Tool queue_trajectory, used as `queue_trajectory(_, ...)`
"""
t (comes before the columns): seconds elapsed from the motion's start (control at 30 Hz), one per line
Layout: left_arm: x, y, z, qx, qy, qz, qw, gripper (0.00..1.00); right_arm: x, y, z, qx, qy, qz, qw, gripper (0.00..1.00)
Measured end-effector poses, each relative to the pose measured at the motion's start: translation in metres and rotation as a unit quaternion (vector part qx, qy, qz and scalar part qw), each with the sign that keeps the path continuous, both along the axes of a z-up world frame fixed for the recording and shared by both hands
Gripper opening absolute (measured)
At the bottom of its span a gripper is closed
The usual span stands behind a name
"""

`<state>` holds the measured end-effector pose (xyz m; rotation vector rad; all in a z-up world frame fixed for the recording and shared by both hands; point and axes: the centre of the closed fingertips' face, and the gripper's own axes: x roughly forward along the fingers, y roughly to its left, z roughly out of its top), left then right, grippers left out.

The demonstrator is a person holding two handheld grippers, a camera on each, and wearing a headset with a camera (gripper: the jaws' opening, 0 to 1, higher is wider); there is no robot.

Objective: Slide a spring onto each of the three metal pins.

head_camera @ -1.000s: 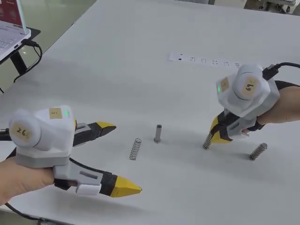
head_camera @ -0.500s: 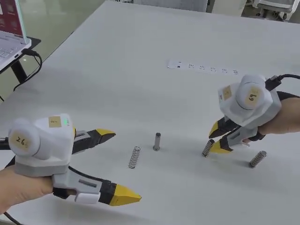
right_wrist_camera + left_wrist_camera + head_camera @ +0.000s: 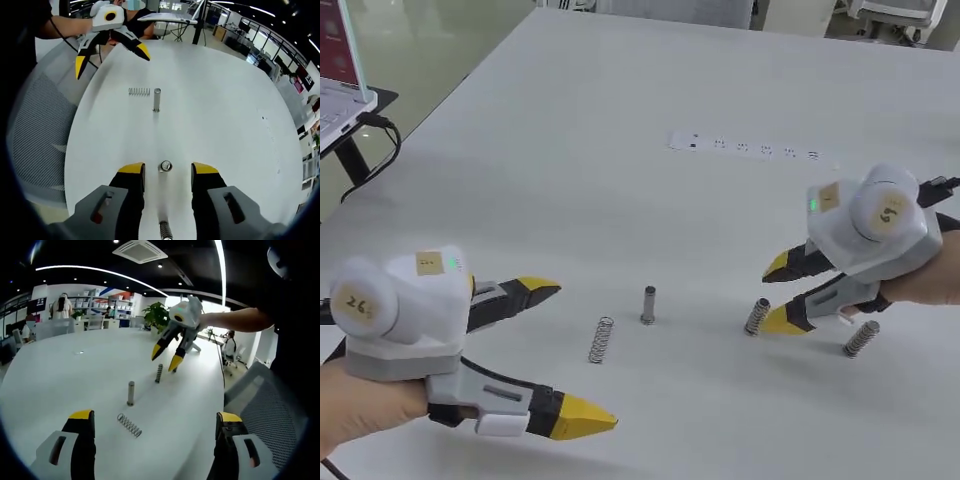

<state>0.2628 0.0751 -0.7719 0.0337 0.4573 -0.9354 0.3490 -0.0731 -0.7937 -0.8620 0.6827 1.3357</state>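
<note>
White counter [image 3: 620, 150] carries a bare upright pin [image 3: 648, 305], a loose spring [image 3: 600, 340] lying near it, and an upright spring [image 3: 757, 316] just before the right gripper [image 3: 769, 298], moderately parted and empty. The left gripper [image 3: 586, 356] gapes wide, empty.

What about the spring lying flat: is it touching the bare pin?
Apart. The head view shows a plain gap between the spring lying flat and the upright pin beside it.

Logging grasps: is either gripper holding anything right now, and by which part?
Nothing is held: the left gripper and the right gripper both have open jaws.
</note>
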Motion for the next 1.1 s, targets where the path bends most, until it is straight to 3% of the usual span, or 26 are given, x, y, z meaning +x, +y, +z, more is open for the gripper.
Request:
queue_trajectory(0.33, 0.001, -0.002, 0.002, 0.002, -0.004, 0.001, 1.0, 0.98, -0.001, -0.002, 0.018, 0.071, -0.006, -0.048, 0.9963, 0.42)
queue_trajectory(0.5, 0.001, -0.004, 0.004, 0.003, -0.005, 0.002, 1.0, 0.98, -0.001, 0.0, 0.034, 0.126, -0.014, -0.07, 0.9894, 0.45)
queue_trajectory(1.1, 0.007, -0.008, 0.01, 0.0, -0.01, 0.011, 0.9999, 0.98, -0.023, -0.021, 0.051, 0.159, -0.021, -0.093, 0.9826, 0.44)
